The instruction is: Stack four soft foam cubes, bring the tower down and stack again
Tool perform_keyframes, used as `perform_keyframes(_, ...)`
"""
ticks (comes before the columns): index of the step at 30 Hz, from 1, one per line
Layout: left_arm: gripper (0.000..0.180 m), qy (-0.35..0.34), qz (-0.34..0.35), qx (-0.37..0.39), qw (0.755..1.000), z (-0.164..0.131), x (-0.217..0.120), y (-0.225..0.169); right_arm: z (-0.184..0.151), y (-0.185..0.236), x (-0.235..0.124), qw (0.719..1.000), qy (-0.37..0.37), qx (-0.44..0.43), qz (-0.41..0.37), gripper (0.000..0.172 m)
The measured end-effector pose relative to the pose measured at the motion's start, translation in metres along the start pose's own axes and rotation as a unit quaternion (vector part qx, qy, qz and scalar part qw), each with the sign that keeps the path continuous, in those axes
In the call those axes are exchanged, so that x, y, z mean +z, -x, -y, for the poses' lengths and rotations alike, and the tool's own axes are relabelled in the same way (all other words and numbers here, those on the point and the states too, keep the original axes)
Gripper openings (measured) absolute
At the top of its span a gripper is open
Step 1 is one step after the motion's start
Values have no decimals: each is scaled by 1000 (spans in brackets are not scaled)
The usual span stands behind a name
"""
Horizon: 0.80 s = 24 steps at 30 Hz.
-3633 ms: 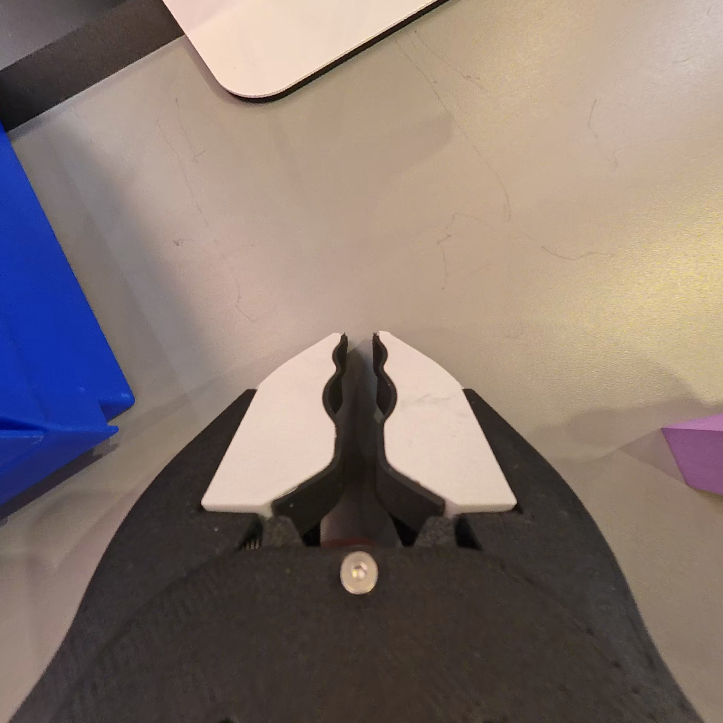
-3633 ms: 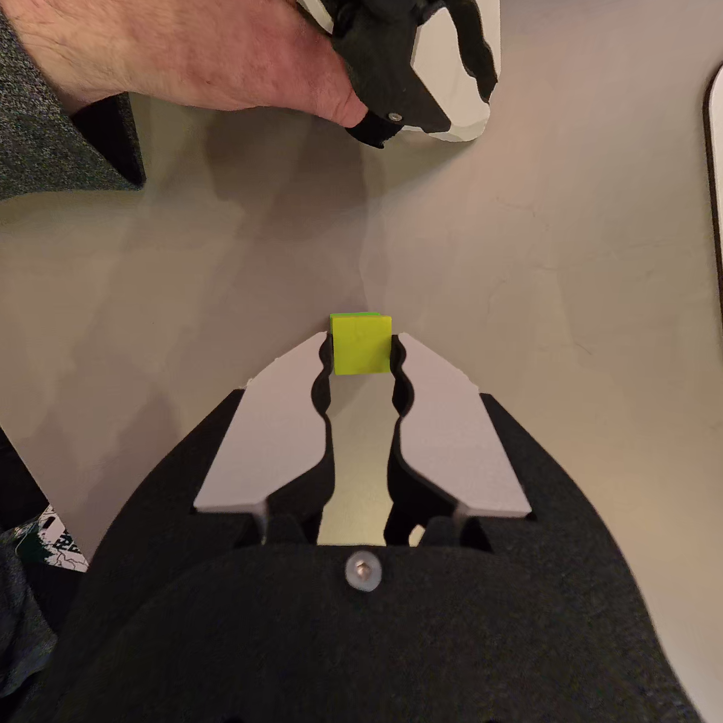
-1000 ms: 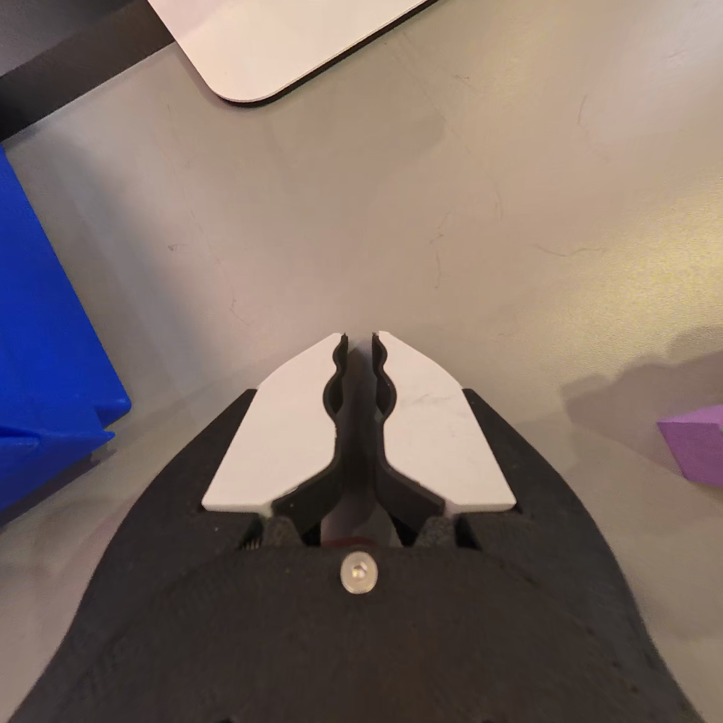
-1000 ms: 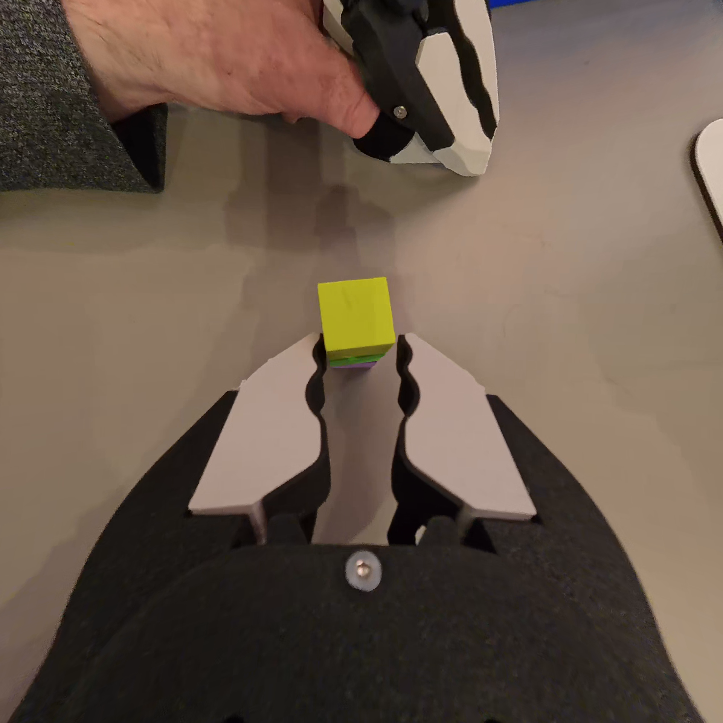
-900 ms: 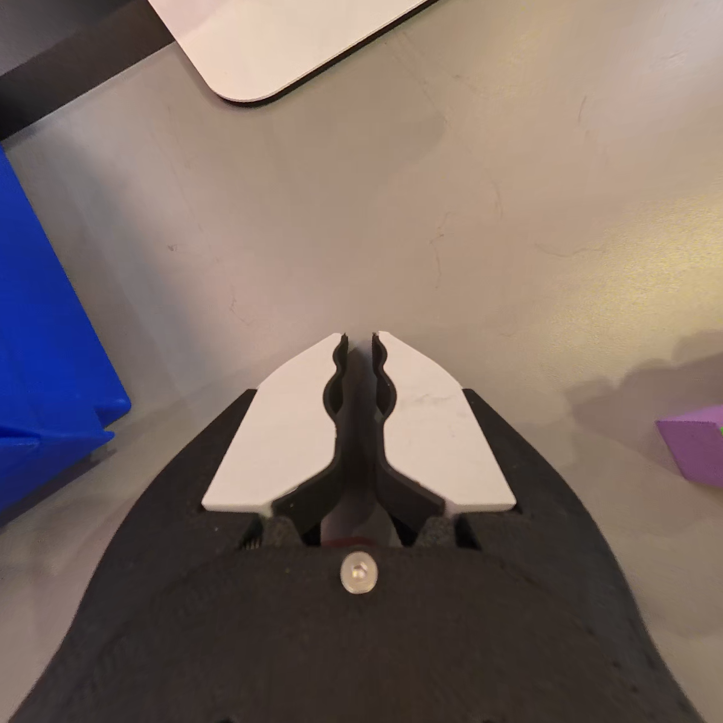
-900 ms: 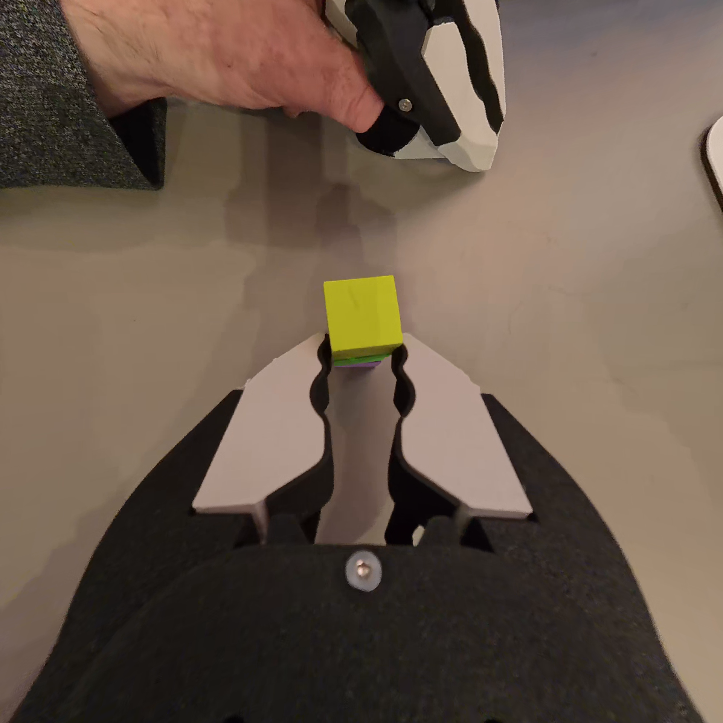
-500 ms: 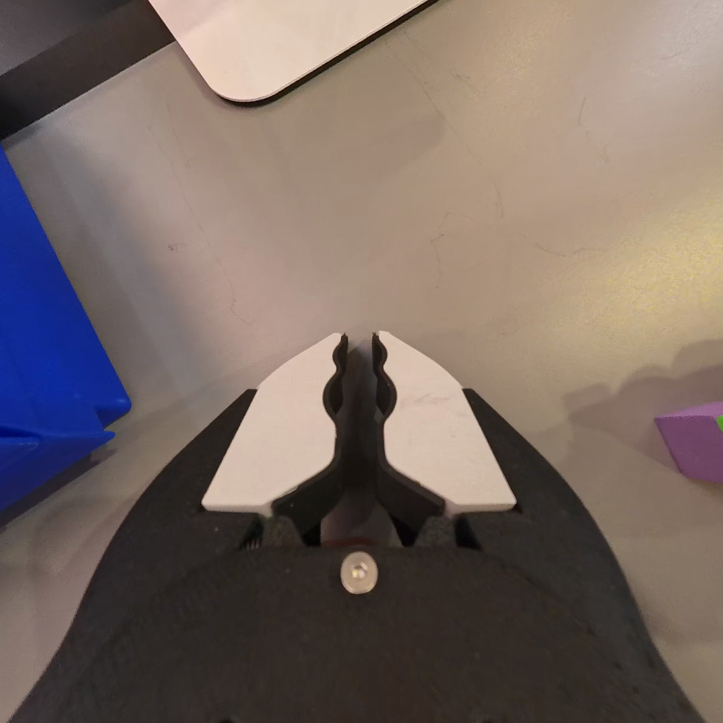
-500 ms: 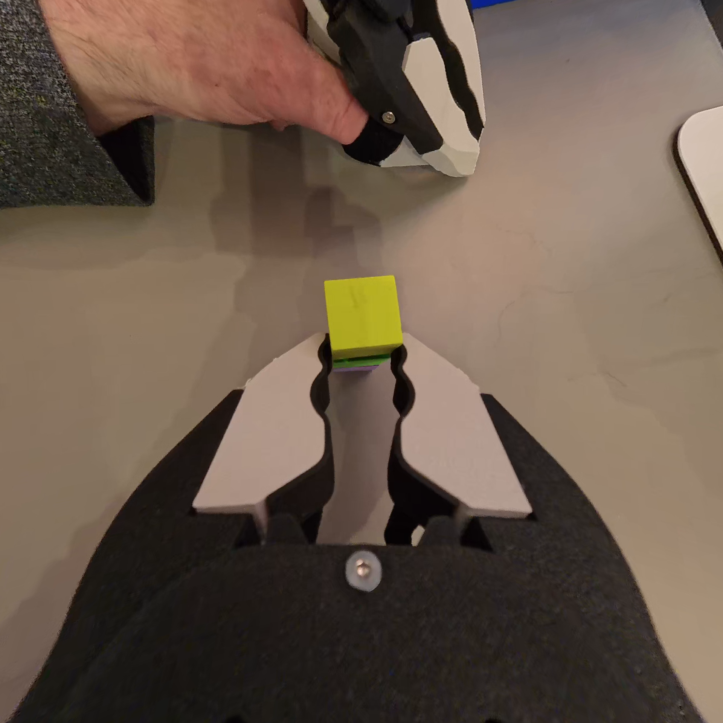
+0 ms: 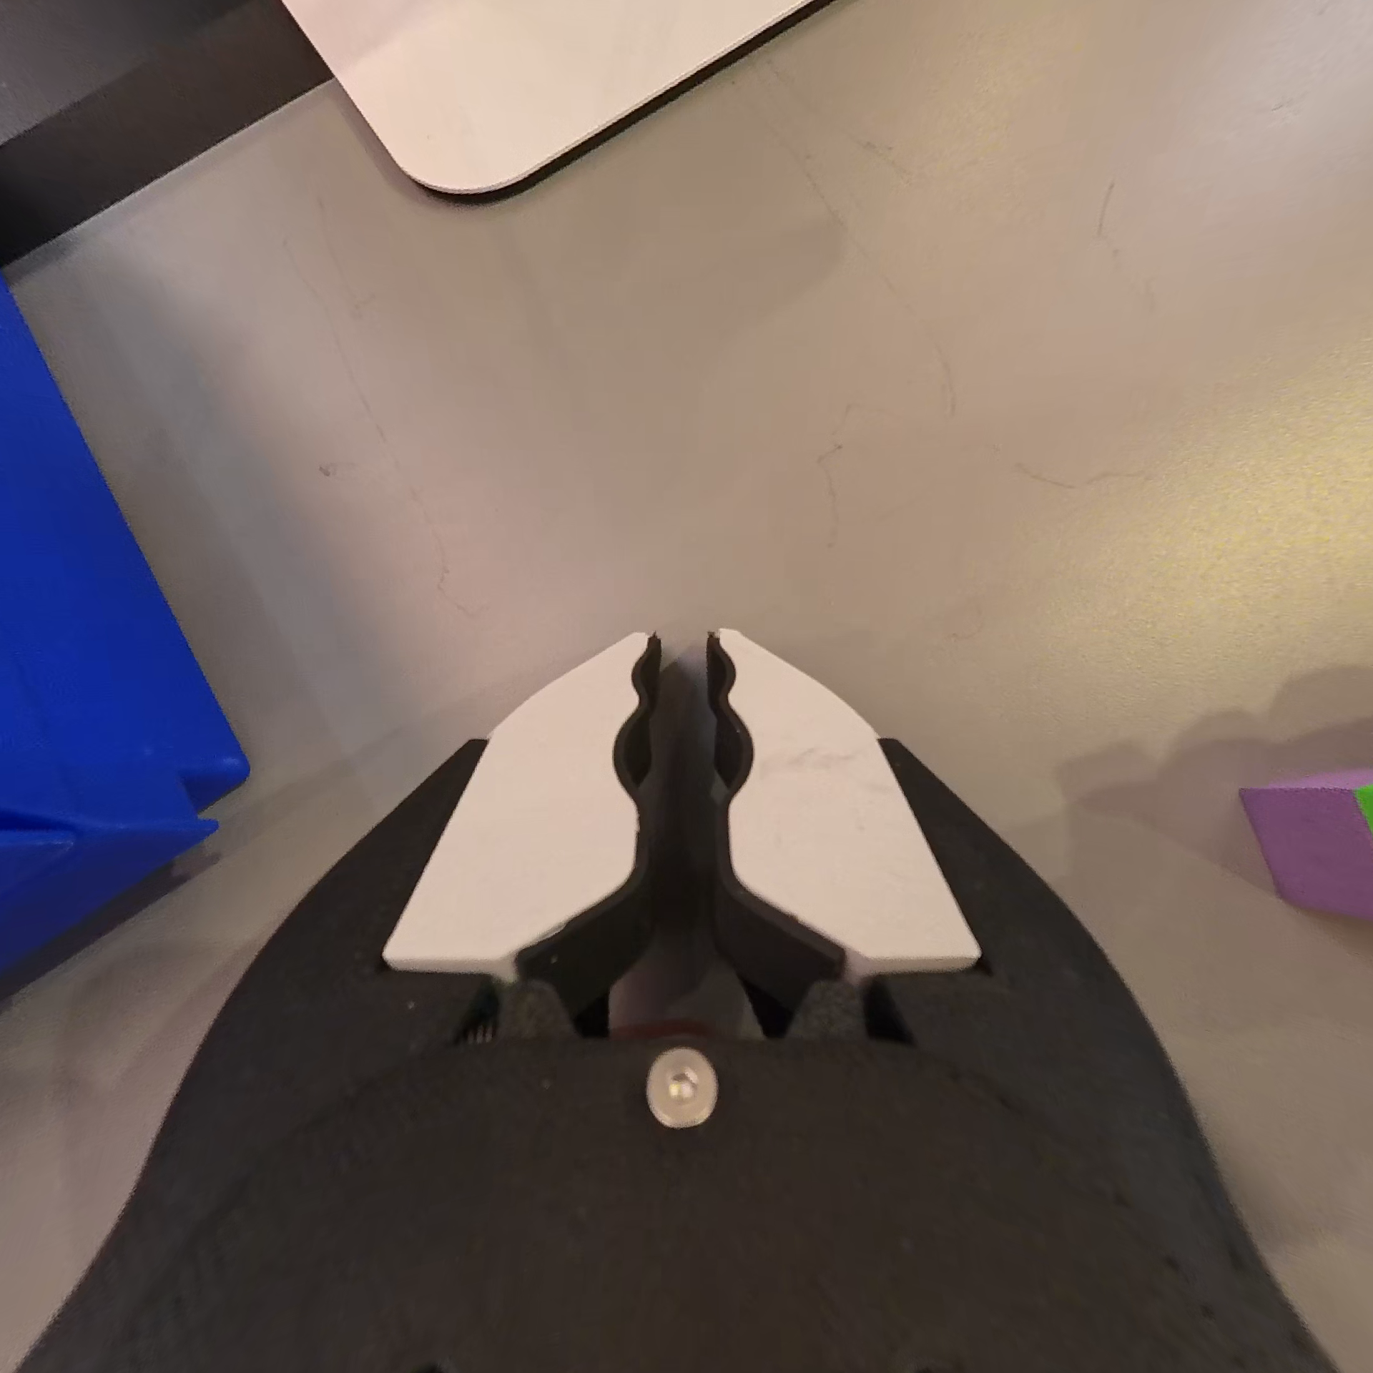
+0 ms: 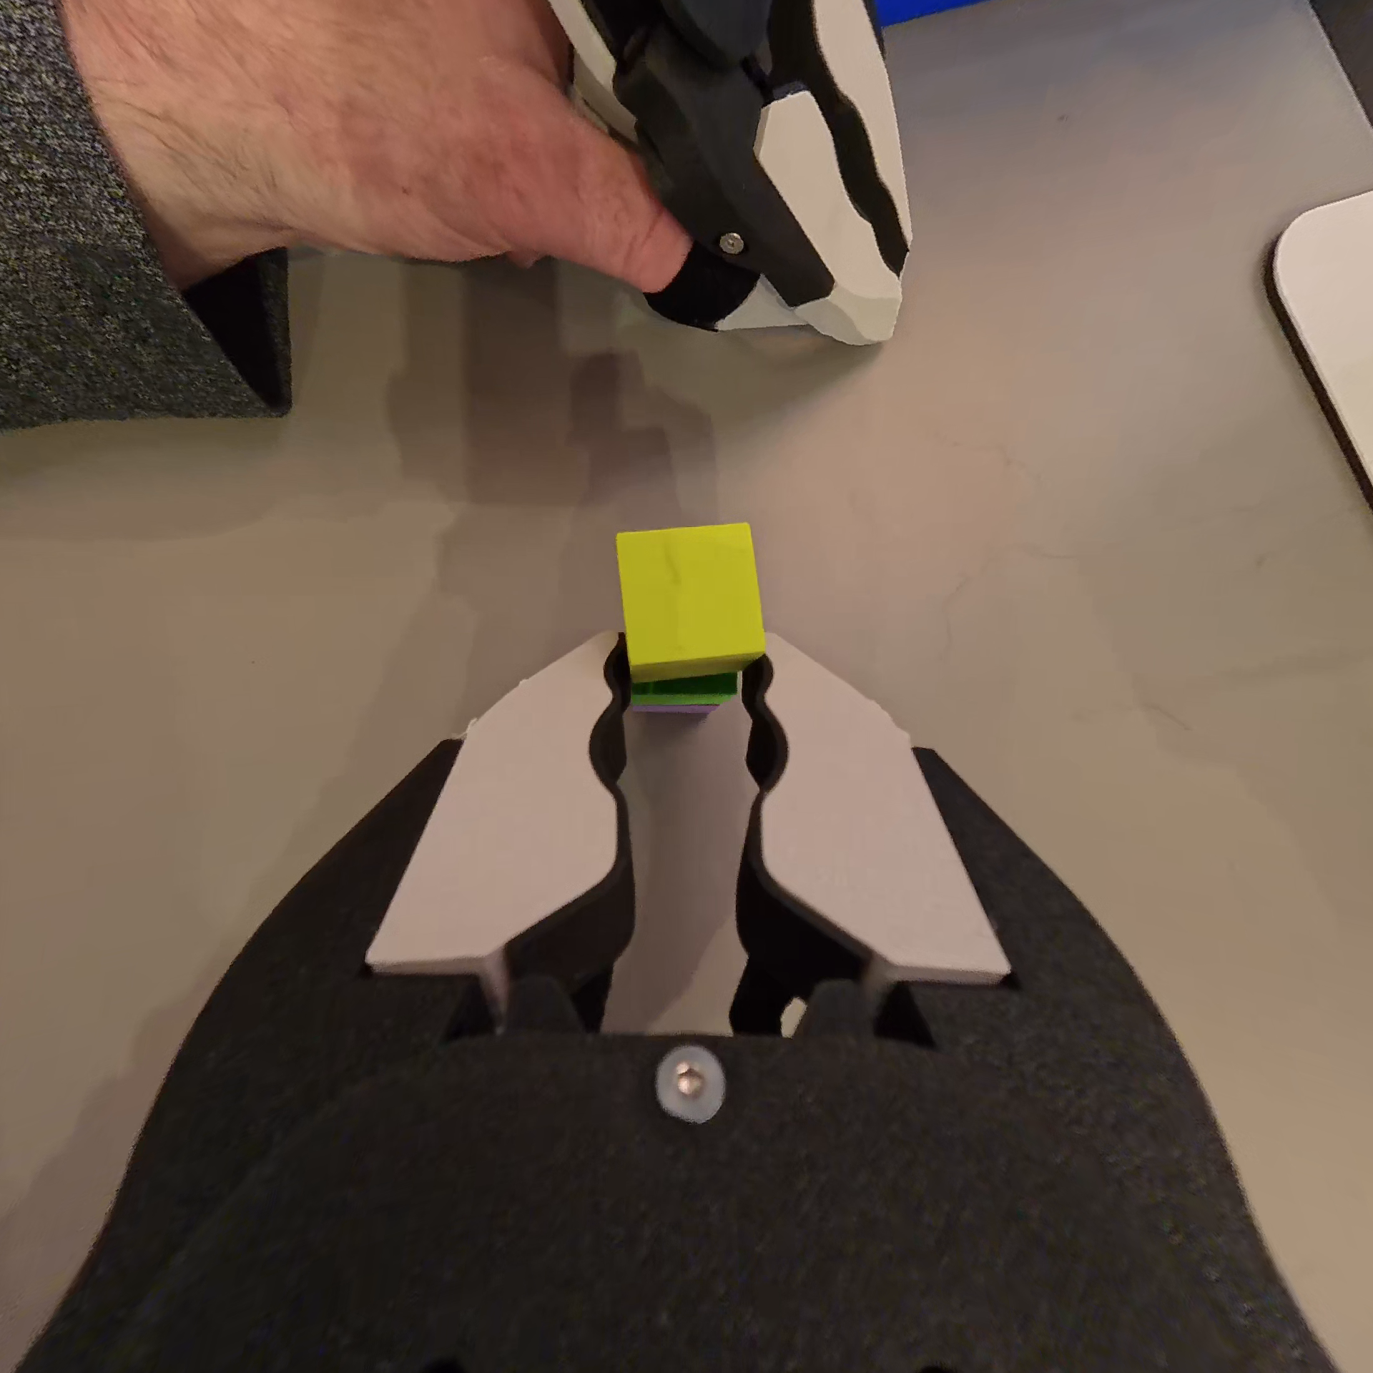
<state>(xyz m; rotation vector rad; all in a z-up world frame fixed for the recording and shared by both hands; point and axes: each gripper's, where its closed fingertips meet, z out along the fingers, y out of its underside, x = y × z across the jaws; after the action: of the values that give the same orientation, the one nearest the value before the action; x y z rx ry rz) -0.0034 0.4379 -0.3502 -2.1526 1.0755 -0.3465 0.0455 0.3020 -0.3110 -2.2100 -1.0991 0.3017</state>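
Since the earlier frames, our right gripper (image 10: 687, 657) has carried the yellow-green foam cube (image 10: 687, 591) onto a green foam cube (image 10: 683, 687) and purple foam cube (image 10: 676, 711) stacked mid-worktop (image 10: 1040, 557). Its fingers (image 10: 817, 780) have narrowed and clamp the yellow-green cube's sides. Our left gripper (image 9: 682, 650), far beyond the stack, holds nothing; its fingers stand narrowly apart. We judge this the third placement. Next: release squarely, then fetch the fourth cube.

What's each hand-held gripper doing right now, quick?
Left hand-held gripper: slightly open, empty.
Right hand-held gripper: closed on the yellow cube, which sits atop the green cube.
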Motion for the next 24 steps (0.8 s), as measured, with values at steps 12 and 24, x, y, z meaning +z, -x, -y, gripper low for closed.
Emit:
perform_keyframes(12,12,0,0,1,1000,0,0,0,-1,-1,1,1000,2,0,-10,38)
perform_keyframes(24,12,0,-1,1,1000,0,0,0,10,-3,-8,1000,-11,-12,-11,35)
